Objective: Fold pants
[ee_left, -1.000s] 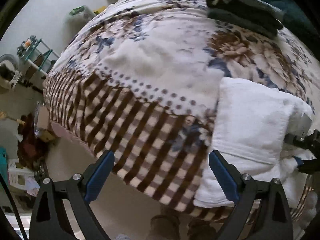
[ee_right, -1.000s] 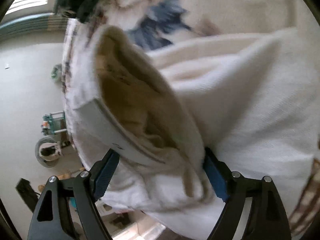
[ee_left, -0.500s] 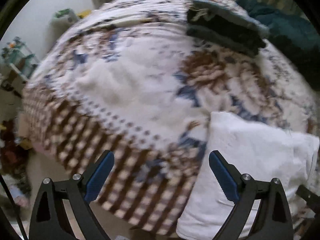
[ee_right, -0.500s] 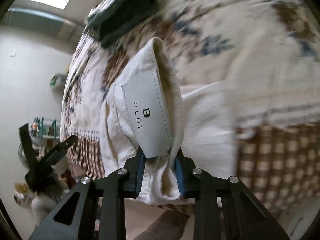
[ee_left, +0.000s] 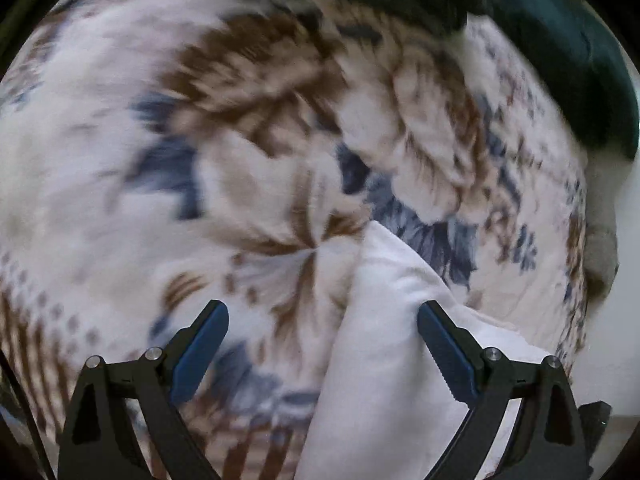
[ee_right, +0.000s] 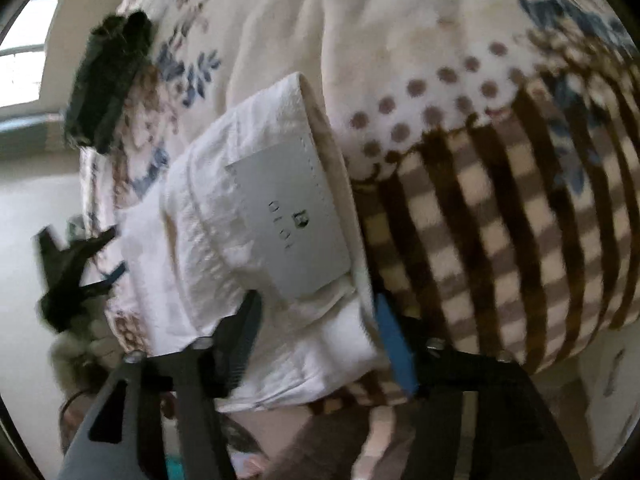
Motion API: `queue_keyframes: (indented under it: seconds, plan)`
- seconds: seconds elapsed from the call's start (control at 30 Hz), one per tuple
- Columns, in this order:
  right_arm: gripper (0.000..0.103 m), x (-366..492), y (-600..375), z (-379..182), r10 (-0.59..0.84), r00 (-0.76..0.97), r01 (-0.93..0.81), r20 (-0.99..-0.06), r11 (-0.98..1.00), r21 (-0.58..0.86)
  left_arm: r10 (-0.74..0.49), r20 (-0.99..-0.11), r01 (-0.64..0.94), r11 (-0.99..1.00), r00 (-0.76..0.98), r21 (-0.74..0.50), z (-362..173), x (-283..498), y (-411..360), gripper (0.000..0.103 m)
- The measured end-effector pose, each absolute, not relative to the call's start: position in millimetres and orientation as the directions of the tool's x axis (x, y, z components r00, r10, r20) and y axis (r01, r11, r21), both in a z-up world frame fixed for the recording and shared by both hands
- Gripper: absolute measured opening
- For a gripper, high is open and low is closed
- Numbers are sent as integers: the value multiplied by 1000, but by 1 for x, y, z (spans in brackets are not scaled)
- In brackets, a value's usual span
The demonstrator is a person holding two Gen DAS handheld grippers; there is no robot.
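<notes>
White pants (ee_right: 248,240) lie folded at the bed's (ee_right: 500,220) edge, long axis running away from the right tool (ee_right: 316,320), which clamps their waistband end; the left tool (ee_left: 320,344) hovers wide, empty, at the far end.

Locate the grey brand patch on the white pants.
In the right wrist view, the grey patch sits centre frame on the white pants, just above the right gripper, beside the checked blanket.

Motion blur smears the bedspread (ee_left: 256,128) (perhaps floral), and the patch (ee_right: 288,216) lettering is illegible.
</notes>
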State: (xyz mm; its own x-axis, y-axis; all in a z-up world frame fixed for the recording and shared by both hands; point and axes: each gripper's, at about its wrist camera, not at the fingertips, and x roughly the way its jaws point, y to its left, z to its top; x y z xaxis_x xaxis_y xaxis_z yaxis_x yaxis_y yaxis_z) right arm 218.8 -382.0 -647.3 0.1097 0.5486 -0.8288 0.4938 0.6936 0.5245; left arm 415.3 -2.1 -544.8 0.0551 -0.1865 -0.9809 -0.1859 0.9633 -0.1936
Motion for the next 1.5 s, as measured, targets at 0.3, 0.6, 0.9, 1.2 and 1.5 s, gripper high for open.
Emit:
queue_keyframes:
  seconds: [0.3, 0.6, 0.9, 1.2, 1.5]
  plan:
    - [65, 196, -389, -678, 581, 91, 589, -809, 623, 514, -206, -974, -33, 977, 94, -210, -560, 428, -32, 27]
    - [63, 215, -405, -652, 509, 76, 533, -857, 706, 466, -345, -931, -265, 893, 116, -364, -559, 435, 6, 43]
    - [71, 291, -401, -691, 616, 155, 519, -773, 615, 594, -445, -889, -290, 842, 106, -456, -564, 434, 15, 66]
    - [15, 320, -357, -592, 303, 267, 253, -915, 894, 370, -357, -926, -150, 916, 122, -373, -574, 432, -9, 29]
    - [40, 336, -381, -664, 418, 106, 404, -902, 811, 423, -360, -929, -204, 907, 83, -369, -575, 440, -4, 33]
